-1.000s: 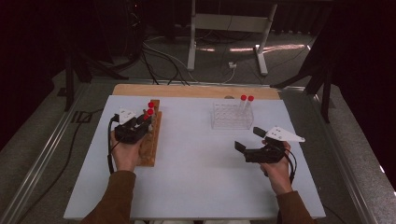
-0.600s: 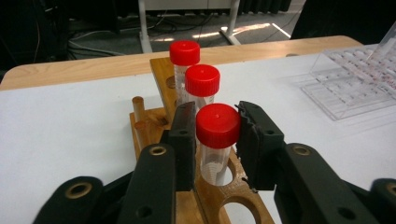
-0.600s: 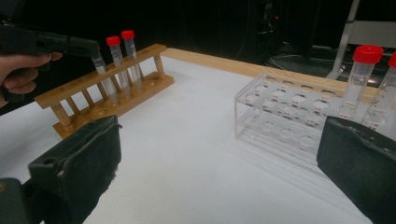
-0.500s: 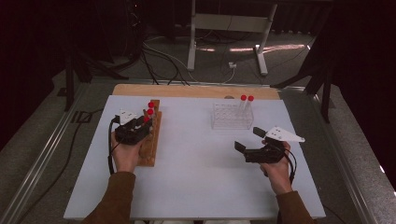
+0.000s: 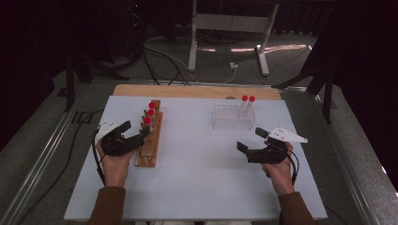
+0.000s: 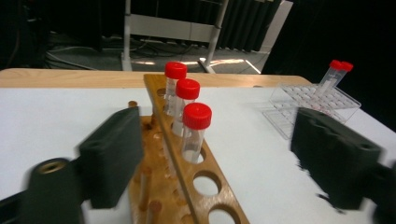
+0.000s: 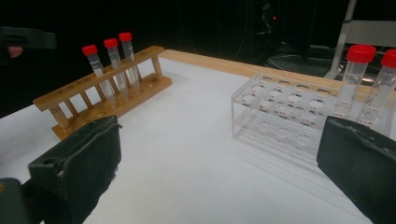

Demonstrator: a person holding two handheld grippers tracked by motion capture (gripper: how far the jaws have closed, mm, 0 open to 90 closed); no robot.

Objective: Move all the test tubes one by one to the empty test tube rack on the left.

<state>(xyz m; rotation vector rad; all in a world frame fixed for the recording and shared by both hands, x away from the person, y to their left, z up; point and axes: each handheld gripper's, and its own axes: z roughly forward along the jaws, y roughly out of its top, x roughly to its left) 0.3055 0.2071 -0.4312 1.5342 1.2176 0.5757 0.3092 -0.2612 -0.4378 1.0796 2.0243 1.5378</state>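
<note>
The left gripper (image 5: 136,132) is sitting beside the wooden rack (image 5: 151,136) on the white desk (image 5: 197,178). Its fingers (image 6: 112,156) have just been spreading apart and are gaping wide, clamping nothing, with the nearest red-capped tube (image 6: 195,133) standing upright in the rack just ahead between them. Two more capped tubes (image 6: 180,100) are lining up behind it. Over on the other side, the right gripper (image 5: 252,139) is hovering near the clear rack (image 5: 232,117), fingers (image 7: 88,158) parted and empty.
</note>
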